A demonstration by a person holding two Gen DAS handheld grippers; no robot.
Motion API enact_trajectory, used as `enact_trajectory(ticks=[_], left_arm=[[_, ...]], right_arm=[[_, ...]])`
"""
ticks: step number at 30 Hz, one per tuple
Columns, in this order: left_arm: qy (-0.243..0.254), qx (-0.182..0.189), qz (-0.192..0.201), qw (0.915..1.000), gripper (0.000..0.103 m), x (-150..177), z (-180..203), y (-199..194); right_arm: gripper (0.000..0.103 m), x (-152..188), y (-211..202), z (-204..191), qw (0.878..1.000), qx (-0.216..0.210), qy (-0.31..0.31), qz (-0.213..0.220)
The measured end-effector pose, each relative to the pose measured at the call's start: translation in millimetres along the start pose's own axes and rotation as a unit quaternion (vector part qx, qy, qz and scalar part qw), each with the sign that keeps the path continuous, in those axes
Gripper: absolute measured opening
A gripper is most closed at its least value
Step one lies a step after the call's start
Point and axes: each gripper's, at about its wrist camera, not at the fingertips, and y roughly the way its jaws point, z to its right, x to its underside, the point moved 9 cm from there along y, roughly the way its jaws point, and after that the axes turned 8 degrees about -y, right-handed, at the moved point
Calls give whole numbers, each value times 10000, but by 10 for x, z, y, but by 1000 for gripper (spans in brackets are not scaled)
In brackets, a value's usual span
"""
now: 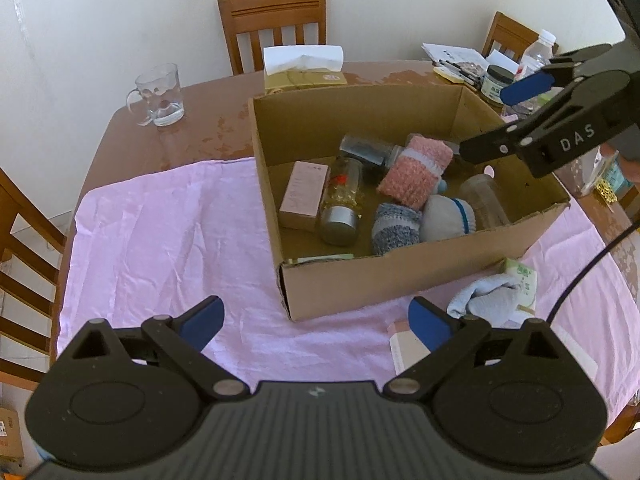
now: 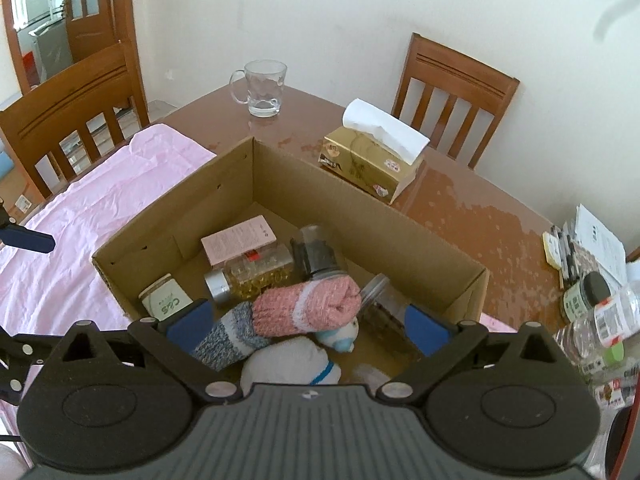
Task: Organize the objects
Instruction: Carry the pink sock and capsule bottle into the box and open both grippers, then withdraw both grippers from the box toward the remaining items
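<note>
Hovered over the open brown cardboard box, the right gripper, blue-padded fingers spread wide, nothing between them. Seemingly poised that way for reaching in or pulling clear; impossible to say which. Directly beneath: a rolled pink knitted sock, leaning on a grey-blue marled sock roll and a white sock with blue stripe. Packed along the box's left side, probably to save floor space: a pale pink carton and a clear jar of yellow capsules with silver lid, touching.

Held low and back over the wrinkled pink cloth, the left gripper, likewise spread and empty, near the box's front corner.

Still outside, just beside the box's front wall: a crumpled light-blue towel and a small green-printed packet. Wide open cloth to the left; tall box walls calling for a lift over the rim.
</note>
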Motion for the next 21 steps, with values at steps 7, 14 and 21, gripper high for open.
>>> enact_trajectory(ticks=[7,14,21], left_arm=[[-27,30,14,10000,98,74,59,57],[-57,-56,-50,10000,99,195,60,145],[-184,-65,-152,9997,99,329,30,226]], right_arm=[[103,167,-57,-46,9995,51,313,-19],[103,428,-172,-123,9978,312,584,-15],[103,833,-273,-264,9953,527,793,-148]])
